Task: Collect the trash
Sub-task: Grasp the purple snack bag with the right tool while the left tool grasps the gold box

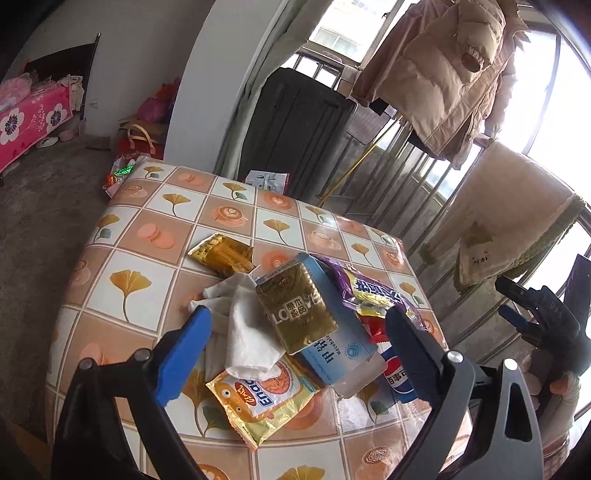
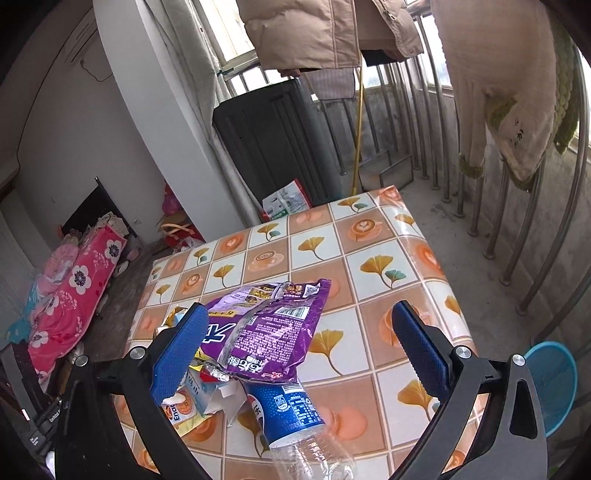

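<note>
Approaching the trash heap near the tabletop's (image 1: 122, 236) near edge. Left wrist view: left gripper (image 1: 295, 328) wide, empty, straddling tissue (image 1: 247, 332) and gold packet (image 1: 295, 310); close low.

Right wrist view: right gripper (image 2: 295, 332) wide, empty, over purple bag (image 2: 269, 325) and bottle (image 2: 291, 413); pinch one item only.

Bright balcony corner, seen past the tool tips.

Straight ahead, a table (image 1: 159, 206) under a glossy cloth of ginkgo leaves and coffee cups; beyond its far edge a dark ribbed cabinet (image 2: 273, 129) against a white pillar (image 2: 155, 122). Up and to the right, daylit windows (image 1: 354, 26), metal railing bars (image 2: 495, 221), a hanging beige puffer jacket (image 1: 439, 74) — off to the left, grey concrete floor (image 1: 44, 206) and pink floral bedding (image 2: 77, 291).
</note>
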Motion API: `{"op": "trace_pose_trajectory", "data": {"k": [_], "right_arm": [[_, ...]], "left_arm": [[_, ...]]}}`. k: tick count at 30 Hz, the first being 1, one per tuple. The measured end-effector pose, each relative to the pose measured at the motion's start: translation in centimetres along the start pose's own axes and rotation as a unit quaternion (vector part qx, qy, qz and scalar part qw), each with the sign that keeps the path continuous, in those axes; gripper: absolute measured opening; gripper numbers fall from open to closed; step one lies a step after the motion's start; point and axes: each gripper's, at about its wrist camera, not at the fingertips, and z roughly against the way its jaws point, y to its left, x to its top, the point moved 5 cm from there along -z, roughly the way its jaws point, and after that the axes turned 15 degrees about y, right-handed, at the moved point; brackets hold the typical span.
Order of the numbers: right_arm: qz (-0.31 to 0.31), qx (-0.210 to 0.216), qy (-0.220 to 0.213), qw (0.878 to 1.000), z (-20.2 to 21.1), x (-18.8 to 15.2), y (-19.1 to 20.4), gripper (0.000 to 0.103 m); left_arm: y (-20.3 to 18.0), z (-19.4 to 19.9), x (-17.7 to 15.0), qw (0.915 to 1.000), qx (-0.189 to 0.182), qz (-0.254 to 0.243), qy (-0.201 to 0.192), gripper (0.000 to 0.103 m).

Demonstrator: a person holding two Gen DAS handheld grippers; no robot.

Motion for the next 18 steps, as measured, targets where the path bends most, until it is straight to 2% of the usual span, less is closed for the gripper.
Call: {"op": "trace_pose_trajectory", "data": {"k": [8,11,14,18], "right_arm": [[-0.01,0.028,0.055,0.998,-3.6,0.6,-0.4,0.092],[-0.026,0.046,0.087,0.995,-5.2,0.6,-0.9,0.09],[-0.045,0.067,0.122,0.989,-6.6,0.6,-1.5,0.089],[-0.092,0.115,0.173,0.974,-8.7,0.4,-2.6,0.089]], "left_arm": [[0.3,-2.8,0.7,0.9982,-0.039,0.016,0.042,0.076],[0.3,-4.2,1.3,0.9966,-0.046,0.023,0.064,0.075],[0.3,-5.3,1.6,0.9952,-0.049,0.028,0.08,0.075],[0.6,-6.3,1.8,0.9936,-0.05,0.035,0.095,0.075]]}}
